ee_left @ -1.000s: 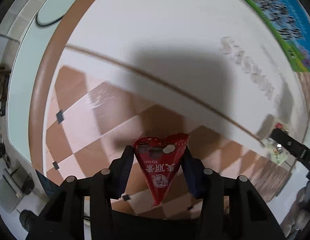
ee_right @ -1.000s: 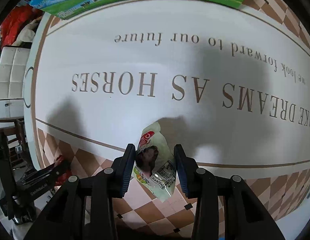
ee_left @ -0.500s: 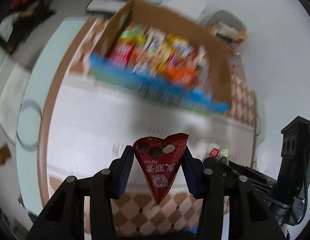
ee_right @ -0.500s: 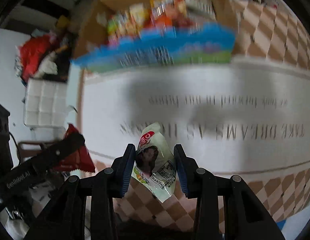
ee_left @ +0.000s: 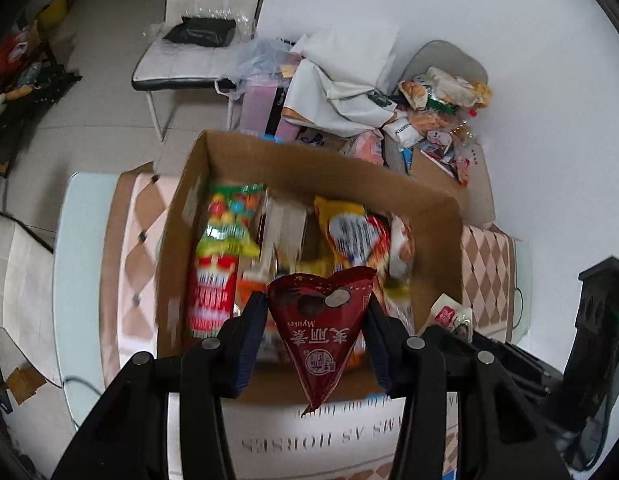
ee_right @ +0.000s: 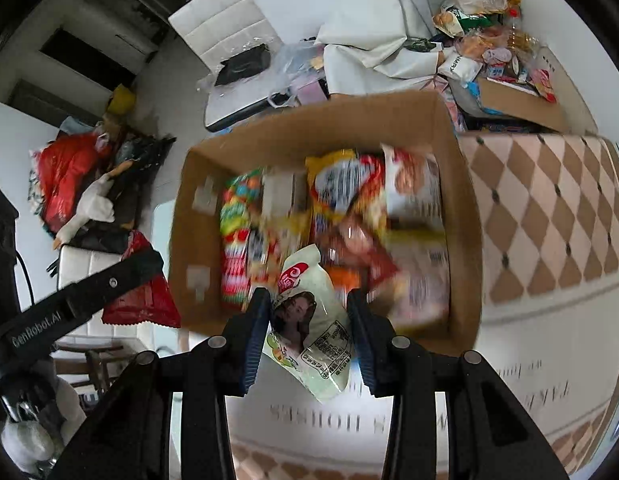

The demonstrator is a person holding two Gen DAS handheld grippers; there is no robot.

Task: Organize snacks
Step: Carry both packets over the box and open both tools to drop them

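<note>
Both grippers have swung off the lettered tablecloth w/ their snacks; cardboard box [ee_left: 437,216] now sits just ahead of each. Left gripper [ee_left: 315,320] clamps red cone-shaped packet [ee_left: 317,328], tip pointing back toward the hand, box opening right beyond it. Right gripper [ee_right: 307,320] pinches pale green pouch [ee_right: 313,332], angled btwn the pads, over box's near edge. Packed snacks [ee_right: 341,216] inside are blurred.
</note>
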